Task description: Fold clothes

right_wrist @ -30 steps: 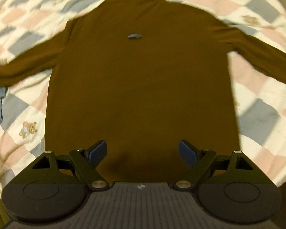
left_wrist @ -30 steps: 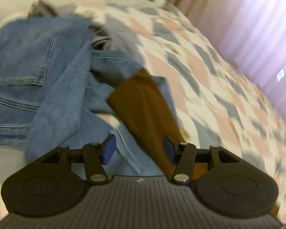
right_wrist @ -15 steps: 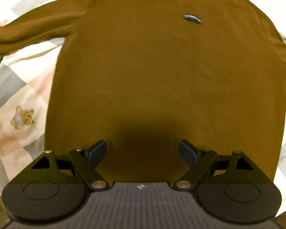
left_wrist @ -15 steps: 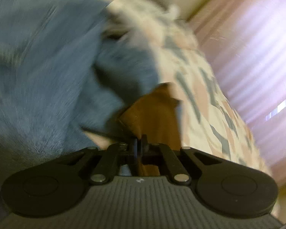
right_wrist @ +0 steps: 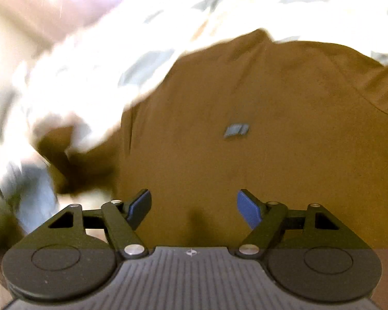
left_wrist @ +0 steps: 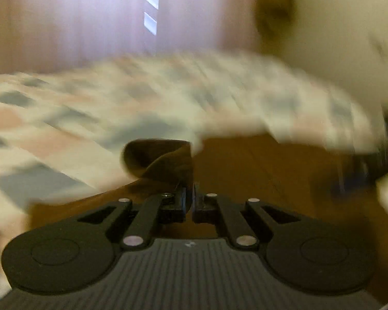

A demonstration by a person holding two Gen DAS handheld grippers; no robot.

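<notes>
A brown long-sleeved top (right_wrist: 258,108) lies spread flat on the checked bedspread (right_wrist: 147,38), with a small dark label (right_wrist: 236,130) on its chest. My left gripper (left_wrist: 190,196) is shut on the cuff end of the brown sleeve (left_wrist: 163,160), which curls up above the pads, with the top's body (left_wrist: 258,170) beyond it. In the right wrist view the lifted sleeve (right_wrist: 72,160) shows blurred at the left. My right gripper (right_wrist: 194,206) is open and empty, hovering over the top's lower body.
The checked bedspread (left_wrist: 90,108) fills the left wrist view, with pink curtains (left_wrist: 90,20) behind and a pale wall (left_wrist: 336,25) at the right. Both views are motion-blurred.
My left gripper shut on the brown sleeve end beside the jeans, then swung it away toward the top's body. My right gripper moved up along the top and stayed open.
</notes>
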